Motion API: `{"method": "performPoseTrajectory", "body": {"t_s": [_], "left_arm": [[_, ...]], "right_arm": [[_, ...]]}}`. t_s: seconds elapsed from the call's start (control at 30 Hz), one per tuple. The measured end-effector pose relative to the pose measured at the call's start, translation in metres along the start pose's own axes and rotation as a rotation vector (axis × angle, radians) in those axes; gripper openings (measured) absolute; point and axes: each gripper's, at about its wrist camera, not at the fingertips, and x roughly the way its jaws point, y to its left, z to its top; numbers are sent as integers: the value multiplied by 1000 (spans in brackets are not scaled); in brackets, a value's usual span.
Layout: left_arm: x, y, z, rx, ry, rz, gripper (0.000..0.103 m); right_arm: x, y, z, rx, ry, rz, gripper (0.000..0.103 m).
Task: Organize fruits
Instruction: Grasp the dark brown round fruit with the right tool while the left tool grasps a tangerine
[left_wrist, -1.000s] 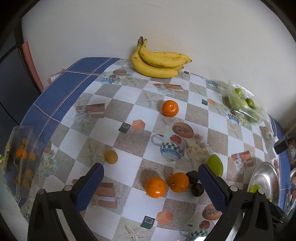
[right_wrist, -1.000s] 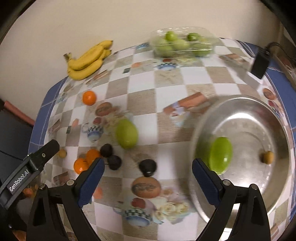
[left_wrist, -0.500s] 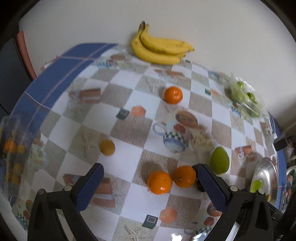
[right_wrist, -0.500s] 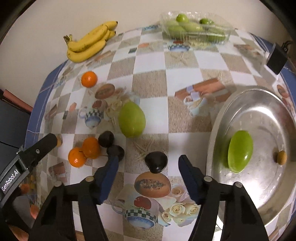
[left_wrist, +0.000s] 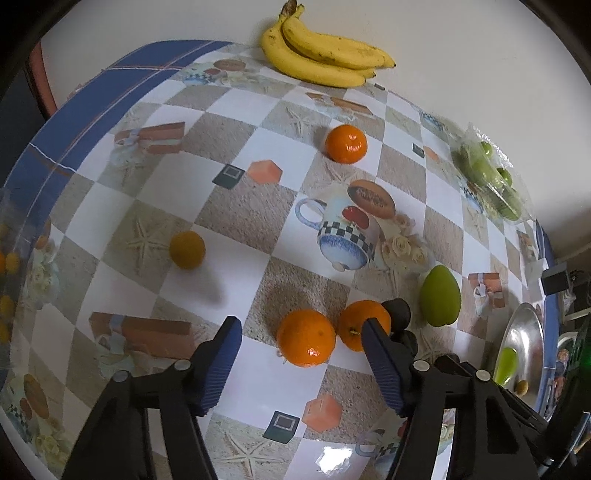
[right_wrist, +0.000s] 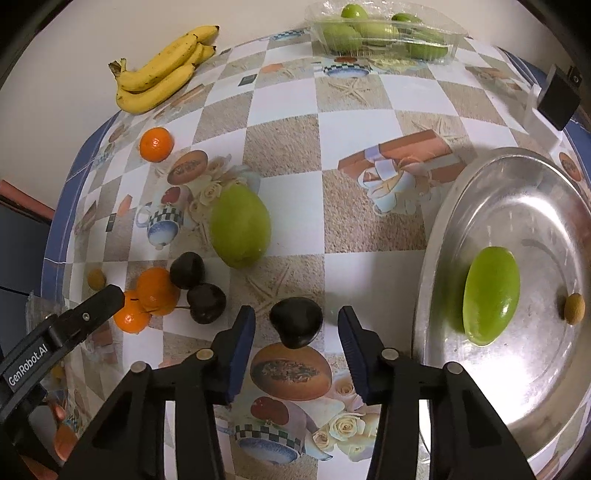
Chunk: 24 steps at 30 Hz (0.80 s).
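On the desk (left_wrist: 155, 192), seen from the left wrist camera, a small yellow fruit (left_wrist: 187, 249) is found at 9 o'clock from the printed mug. The left hand-held gripper (left_wrist: 301, 343) is held over the nearer orange (left_wrist: 306, 343); its jaws have just been closing but are not pressed on the fruit, which sits between them with a gap on each side. A second orange (left_wrist: 364, 325) is touching the first at its 2 o'clock, partly hidden by the right finger. A third orange (left_wrist: 346, 143) is seen at 12 o'clock, with a banana bunch (left_wrist: 325, 59) beyond it.

In the right wrist view, two dark fruits (right_wrist: 197, 286) are seen beside the oranges, and a green mango (right_wrist: 240, 225) lies at 11 o'clock from the right hand-held gripper (right_wrist: 297, 326). Its jaws have just been closing around a dark fruit (right_wrist: 295, 322), still unpressed. At 3 o'clock, a metal plate (right_wrist: 443, 229) is seen carrying a second green mango (right_wrist: 491, 295) and a small brownish fruit (right_wrist: 574, 314).
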Motion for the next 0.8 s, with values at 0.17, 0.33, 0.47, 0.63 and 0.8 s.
{"method": "performPoseTrajectory", "body": {"t_s": [0.17,0.33,0.47,0.63,0.8], "left_arm": [[5,1,-2,-11,23,-8,58],[5,1,-2,-15,30,-10,57],[4,6,-1,-42,36,-15,53],[2,7,-2,-44,42,-18,52],[0,12,-2,-67,46,-7,52]], "right_arm": [[2,-1,0,1,0,-1,45],[3,1,0,-4,4,3,36],[4,3,1,-9,5,5,35],[4,2,1,-3,6,5,31],[3,-1,0,8,7,15,31]]}}
